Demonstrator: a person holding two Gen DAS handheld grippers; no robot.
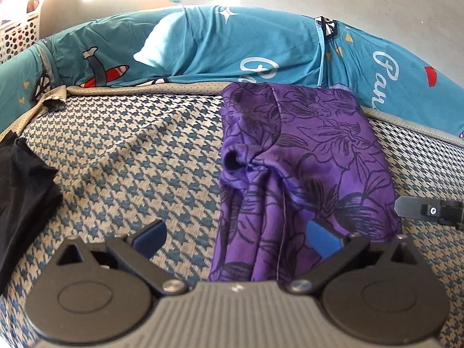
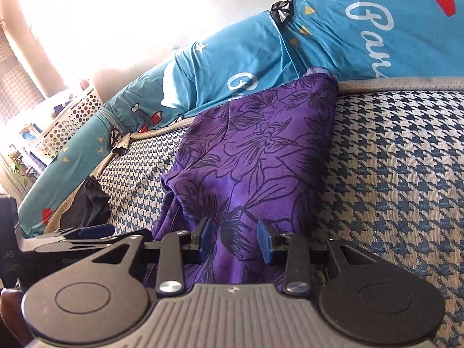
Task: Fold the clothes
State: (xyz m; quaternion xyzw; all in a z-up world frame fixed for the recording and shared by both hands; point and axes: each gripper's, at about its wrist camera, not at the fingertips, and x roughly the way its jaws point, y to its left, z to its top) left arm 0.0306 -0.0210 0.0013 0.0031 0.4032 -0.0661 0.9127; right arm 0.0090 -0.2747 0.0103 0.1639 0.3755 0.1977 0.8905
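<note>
A purple garment with black flower print (image 1: 304,150) lies folded lengthwise on the houndstooth mattress (image 1: 130,156); its near end is bunched into pleats. My left gripper (image 1: 236,239) is open wide and straddles that near end, the right blue pad touching the cloth. In the right wrist view the same garment (image 2: 255,150) runs away from my right gripper (image 2: 235,240), which is open with a narrower gap, its blue pads (image 2: 265,243) resting on the fabric's near edge. The right gripper's tip (image 1: 429,211) shows at the right edge of the left wrist view.
A teal printed sheet (image 1: 232,46) is heaped along the mattress's far edge. A black garment (image 1: 23,191) lies crumpled at the left. A white perforated basket (image 2: 69,121) stands beyond the bed's left corner. A pale wall rises behind.
</note>
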